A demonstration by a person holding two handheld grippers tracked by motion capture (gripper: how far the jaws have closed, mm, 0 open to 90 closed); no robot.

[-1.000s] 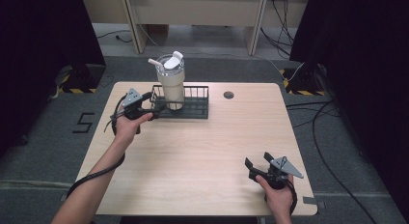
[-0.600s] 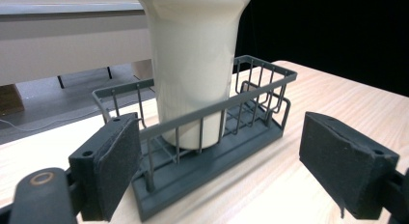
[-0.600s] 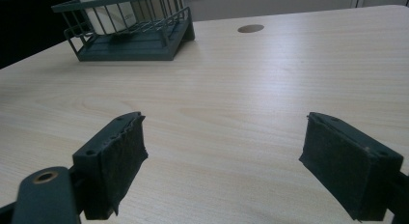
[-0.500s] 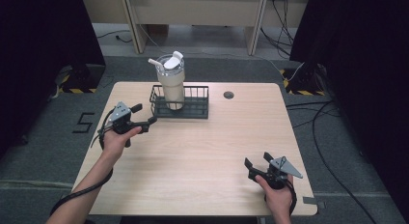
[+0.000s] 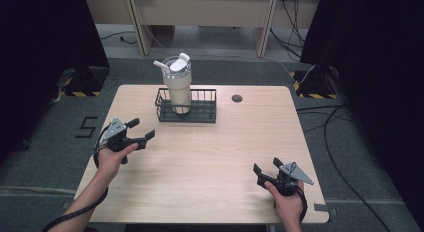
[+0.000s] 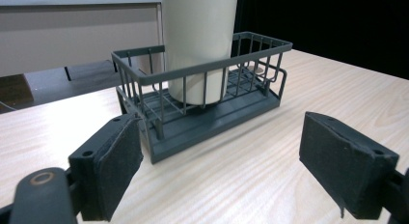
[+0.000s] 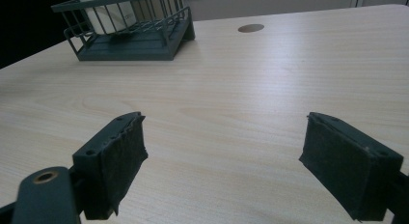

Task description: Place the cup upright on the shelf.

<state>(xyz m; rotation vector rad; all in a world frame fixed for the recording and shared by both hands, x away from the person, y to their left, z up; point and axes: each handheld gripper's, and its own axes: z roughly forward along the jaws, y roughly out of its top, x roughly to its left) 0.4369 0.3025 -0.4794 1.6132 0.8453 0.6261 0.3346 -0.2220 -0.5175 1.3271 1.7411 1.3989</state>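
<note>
Spanning grey carpet, wooden table

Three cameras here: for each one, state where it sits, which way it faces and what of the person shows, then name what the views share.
High view: fixed above the person's side, looking forward and down on the table; both forearms, left gripper and right gripper show.
Left gripper view: rides the left gripper, facing the wire basket close ahead; its two open jaws show.
Right gripper view: rides the right gripper, facing across the table toward the basket; its open jaws show.
Shared: the wire basket holding the cream tumbler.
</note>
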